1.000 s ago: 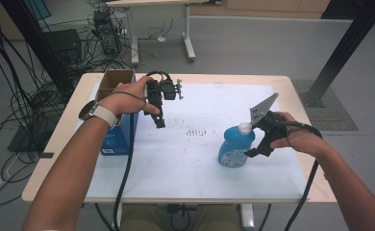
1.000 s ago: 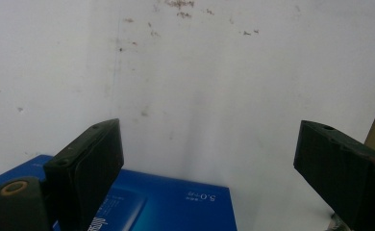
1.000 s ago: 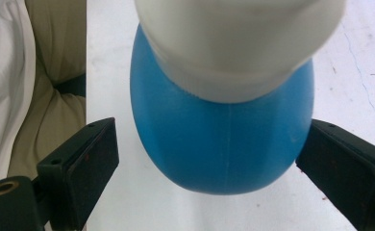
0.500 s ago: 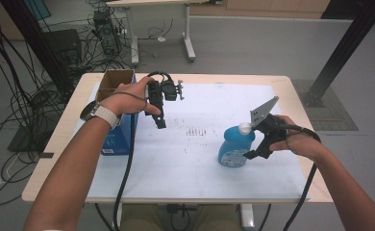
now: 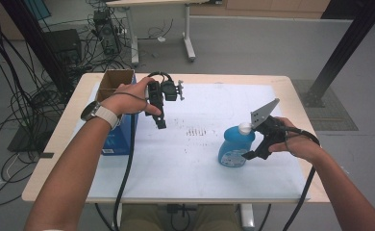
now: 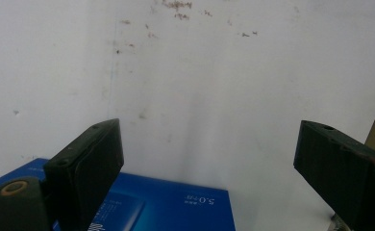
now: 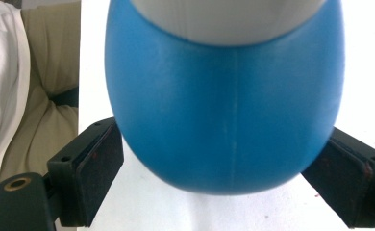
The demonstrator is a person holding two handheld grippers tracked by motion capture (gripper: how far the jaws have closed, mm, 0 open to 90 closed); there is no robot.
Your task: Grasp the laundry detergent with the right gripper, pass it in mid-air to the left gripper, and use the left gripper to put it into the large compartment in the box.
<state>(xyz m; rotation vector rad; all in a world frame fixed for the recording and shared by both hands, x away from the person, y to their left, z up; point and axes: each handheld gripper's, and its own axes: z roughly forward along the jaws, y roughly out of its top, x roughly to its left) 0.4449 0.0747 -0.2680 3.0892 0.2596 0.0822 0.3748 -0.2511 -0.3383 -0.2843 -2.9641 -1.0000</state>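
1. Right gripper [image 5: 249, 155] sits at the blue bottle [image 5: 235, 149], about 4 o'clock from the table centre. Its jaws straddle the bottle's round body and have just been closing, with the bottle between them. In the right gripper view the pads [image 7: 95, 166] reach the bottle [image 7: 224, 110] at its sides; I cannot tell whether they press firmly yet.
2. Risk, slip: the body is rounded and smooth and the pads meet it low on the curve. A lift with a weak clench would likely let it squirt out upward or rotate between the pads.
3. Risk, tip: the bottle stands upright on the white sheet [image 5: 200, 159]. If one pad lands before the other, the push could topple it toward 9 o'clock.
4. Risk, squeeze: the wall looks like soft plastic; too hard a clench may dent it or force liquid at the white cap [image 5: 244, 127].
5. Left gripper [image 5: 159, 122] hangs released near 10 o'clock, nothing between its jaws, just beside the blue box [image 5: 123, 137]. A careless swing could knock that box or the open cardboard carton [image 5: 113, 82] behind it.
6. The cable [image 5: 125, 168] trailing across the sheet might snag if the left hand crosses toward the bottle.
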